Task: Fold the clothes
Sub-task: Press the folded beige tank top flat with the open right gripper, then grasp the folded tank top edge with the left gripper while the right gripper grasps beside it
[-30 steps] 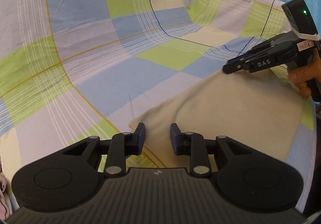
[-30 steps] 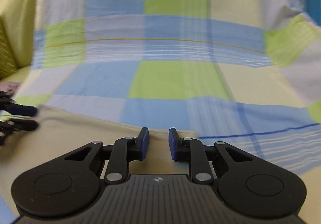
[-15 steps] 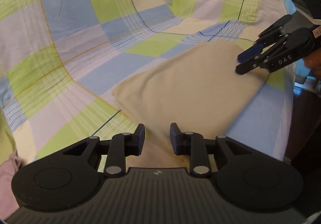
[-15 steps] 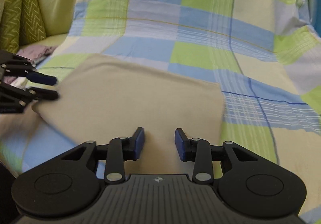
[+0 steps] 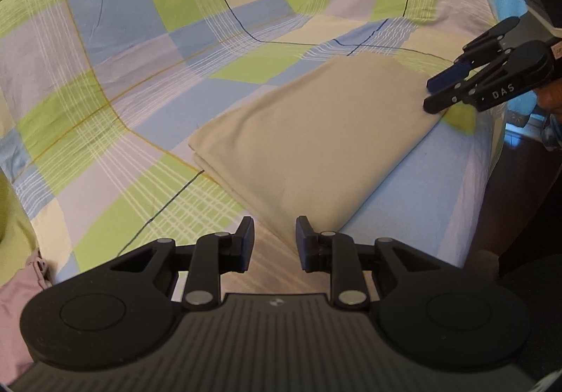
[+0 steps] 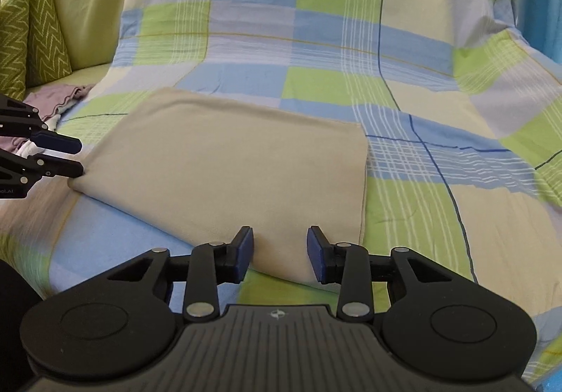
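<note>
Two claws empty now, one second on from working low over the beige garment (image 5: 309,139). Drawn back and up since then, with much more of the sofa in view. Leaves the garment lying as a flat, layered rectangle on the checked sheet (image 5: 140,40) covering the sofa, close to the front edge. Reads as a fold just finished and let go. Judging by the stacked edges at its far left corner, probably little left to do on this piece beyond a tidy.

From the left wrist: left claw (image 5: 274,241) moderately open, gripping nothing, hovering just off the garment's near left corner. Beyond it, at the garment's front right corner: right claw (image 5: 429,96) with jaws parted, lower tip at or just above the cloth. Cannot tell whether touching.

From the right wrist: right claw (image 6: 279,244) spread wider than a second ago, nothing between the pads, poised over the near right corner of the garment (image 6: 228,163) without pinching it. At the left side of that view: left claw (image 6: 80,157) parted, lower tip right at the cloth's left corner, again too close to call contact.

Likely next in line: a crumpled lilac garment (image 6: 59,97) at the left end of the sofa, beside the zigzag cushions (image 6: 21,40) and well apart from the folded piece.
</note>
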`<state>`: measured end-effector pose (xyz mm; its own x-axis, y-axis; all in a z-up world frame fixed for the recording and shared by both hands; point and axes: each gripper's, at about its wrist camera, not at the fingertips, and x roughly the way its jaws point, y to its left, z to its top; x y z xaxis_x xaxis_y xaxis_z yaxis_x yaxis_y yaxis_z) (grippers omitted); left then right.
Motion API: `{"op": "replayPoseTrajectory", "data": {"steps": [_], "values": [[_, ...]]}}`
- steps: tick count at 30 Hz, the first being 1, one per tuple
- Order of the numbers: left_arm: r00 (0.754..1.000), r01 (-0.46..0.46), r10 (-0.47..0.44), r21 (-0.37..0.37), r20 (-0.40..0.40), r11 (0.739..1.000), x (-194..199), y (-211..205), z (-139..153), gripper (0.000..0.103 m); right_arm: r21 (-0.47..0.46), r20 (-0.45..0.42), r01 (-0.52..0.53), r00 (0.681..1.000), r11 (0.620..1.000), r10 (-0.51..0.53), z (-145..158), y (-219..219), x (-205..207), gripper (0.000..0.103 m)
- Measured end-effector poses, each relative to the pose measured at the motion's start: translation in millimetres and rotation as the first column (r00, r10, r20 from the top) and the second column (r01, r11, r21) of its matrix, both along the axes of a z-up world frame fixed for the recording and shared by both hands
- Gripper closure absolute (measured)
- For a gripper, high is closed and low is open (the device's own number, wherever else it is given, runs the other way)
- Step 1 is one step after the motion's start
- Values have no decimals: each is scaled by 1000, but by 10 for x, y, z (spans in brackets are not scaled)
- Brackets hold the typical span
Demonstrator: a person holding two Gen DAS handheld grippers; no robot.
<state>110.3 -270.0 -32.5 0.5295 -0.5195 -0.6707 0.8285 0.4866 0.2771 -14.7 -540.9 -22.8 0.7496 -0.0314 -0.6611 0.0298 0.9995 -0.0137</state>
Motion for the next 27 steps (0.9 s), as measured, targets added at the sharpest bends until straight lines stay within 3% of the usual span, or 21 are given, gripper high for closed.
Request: {"op": "replayPoseTrajectory", "data": {"steps": [13, 16, 19, 22, 27], "values": [[1000, -23, 22, 67, 2, 997, -80, -131, 25, 82, -77, -27, -47, 999, 996, 45, -22, 83, -121, 60], [998, 5, -8, 70, 54, 998, -196, -118, 85, 71, -144, -23, -74, 997, 987, 72, -14, 161, -154, 56], [984, 115, -125, 86, 128, 990, -432, -71, 103, 61, -274, -27, -151, 988, 950, 150, -13, 349, -179, 54], [952, 201, -236, 184, 194, 962, -622, -96, -45, 61, -382, -51, -244, 969, 891, 244, -47, 566, -171, 54], [921, 240, -303, 259, 243, 936, -679, -285, -293, 61, -526, -76, -336, 934, 782, 350, -105, 800, -91, 54]]}}
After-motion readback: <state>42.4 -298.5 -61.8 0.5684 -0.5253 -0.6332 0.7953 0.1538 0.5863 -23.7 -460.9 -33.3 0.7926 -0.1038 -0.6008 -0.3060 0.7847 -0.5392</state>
